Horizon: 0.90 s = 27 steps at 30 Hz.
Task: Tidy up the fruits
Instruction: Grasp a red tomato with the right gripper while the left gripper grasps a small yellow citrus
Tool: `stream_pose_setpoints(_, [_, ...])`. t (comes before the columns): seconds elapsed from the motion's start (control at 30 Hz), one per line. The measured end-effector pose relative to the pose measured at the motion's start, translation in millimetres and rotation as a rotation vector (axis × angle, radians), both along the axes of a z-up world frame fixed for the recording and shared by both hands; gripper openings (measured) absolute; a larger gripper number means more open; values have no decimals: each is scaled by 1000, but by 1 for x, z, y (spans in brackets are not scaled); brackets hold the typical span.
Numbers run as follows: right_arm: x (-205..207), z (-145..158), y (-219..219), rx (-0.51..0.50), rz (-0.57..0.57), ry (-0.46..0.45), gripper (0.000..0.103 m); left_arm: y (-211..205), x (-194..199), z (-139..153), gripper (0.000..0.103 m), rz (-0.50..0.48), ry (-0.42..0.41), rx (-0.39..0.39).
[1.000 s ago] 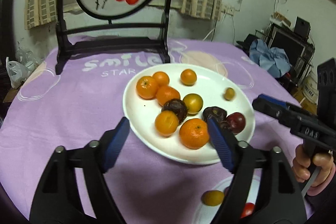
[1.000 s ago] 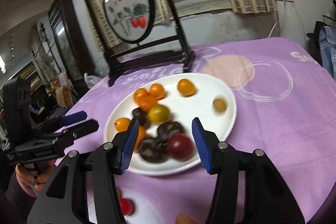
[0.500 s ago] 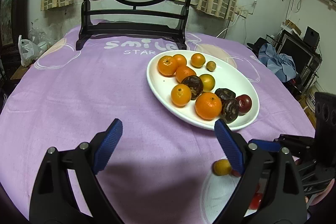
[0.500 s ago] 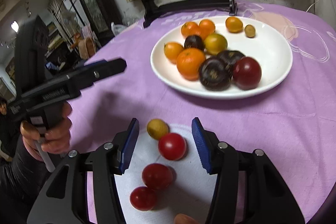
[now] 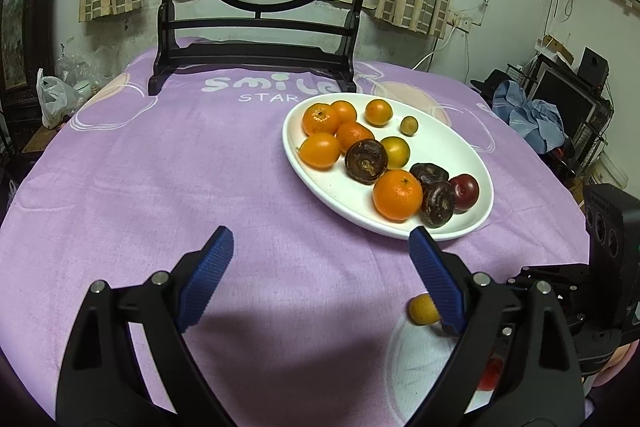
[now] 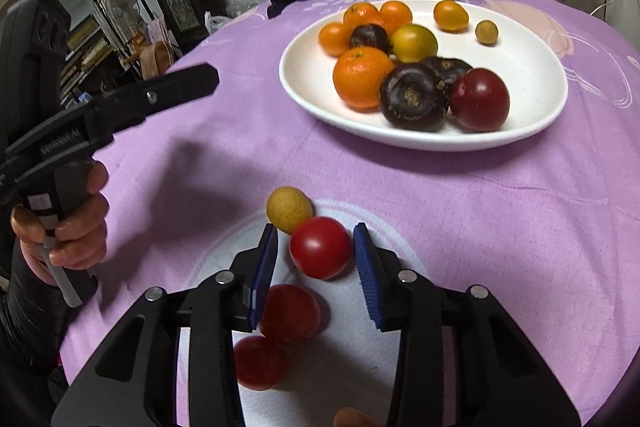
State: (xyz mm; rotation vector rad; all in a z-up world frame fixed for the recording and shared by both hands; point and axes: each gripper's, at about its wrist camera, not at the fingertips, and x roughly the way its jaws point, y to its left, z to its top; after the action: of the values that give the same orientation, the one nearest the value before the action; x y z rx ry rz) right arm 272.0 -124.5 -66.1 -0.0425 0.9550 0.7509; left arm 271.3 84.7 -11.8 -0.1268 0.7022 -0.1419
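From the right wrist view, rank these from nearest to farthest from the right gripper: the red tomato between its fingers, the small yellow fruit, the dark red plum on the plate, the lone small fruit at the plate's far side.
1. Red tomato, between the fingers of the right gripper.
2. Small yellow fruit, just beyond, to the left.
3. Dark red plum, near edge of the plate.
4. Lone small fruit, far right of the plate.

The left gripper (image 5: pixel 320 267) is held with its blue-padded jaws spread wide at the lower centre of its own view; in the right wrist view it is seen at the left edge, gripped by a hand (image 6: pixel 66 223) (knuckles curled round the handle). The right gripper (image 6: pixel 316 267) is held at lower centre, jaws narrowly parted.
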Motion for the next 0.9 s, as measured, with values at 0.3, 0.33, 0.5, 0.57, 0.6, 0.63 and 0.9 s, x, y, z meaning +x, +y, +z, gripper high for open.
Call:
stream_pose_setpoints(0.3, [10,17,-33,109,-110,-21,29,-16,-1,-10,88,-174,77,-35])
stream_pose_setpoints(0.33, [12,20,-39,121,-134,-26,29,-25,-3,-12,82,-236,88,-21])
stream_pose_setpoints(0.5, [15,21,-55,141,-186,-15,29,-65,-17,-25,54,-390,107,97])
stream_pose_setpoints(0.57, [14,21,-57,142,-193,-15,29,-74,-20,-30,50,-409,111,126])
stream_pose_setpoints(0.6, [12,21,-56,142,-193,-17,29,-77,-21,-32,48,-412,111,136])
stream_pose_setpoints(0.63, [12,22,-55,142,-192,-19,29,-81,-21,-34,47,-410,108,155])
stream_pose_setpoints(0.9, [10,24,-52,142,-186,-25,29,-87,-17,-40,36,-388,123,193])
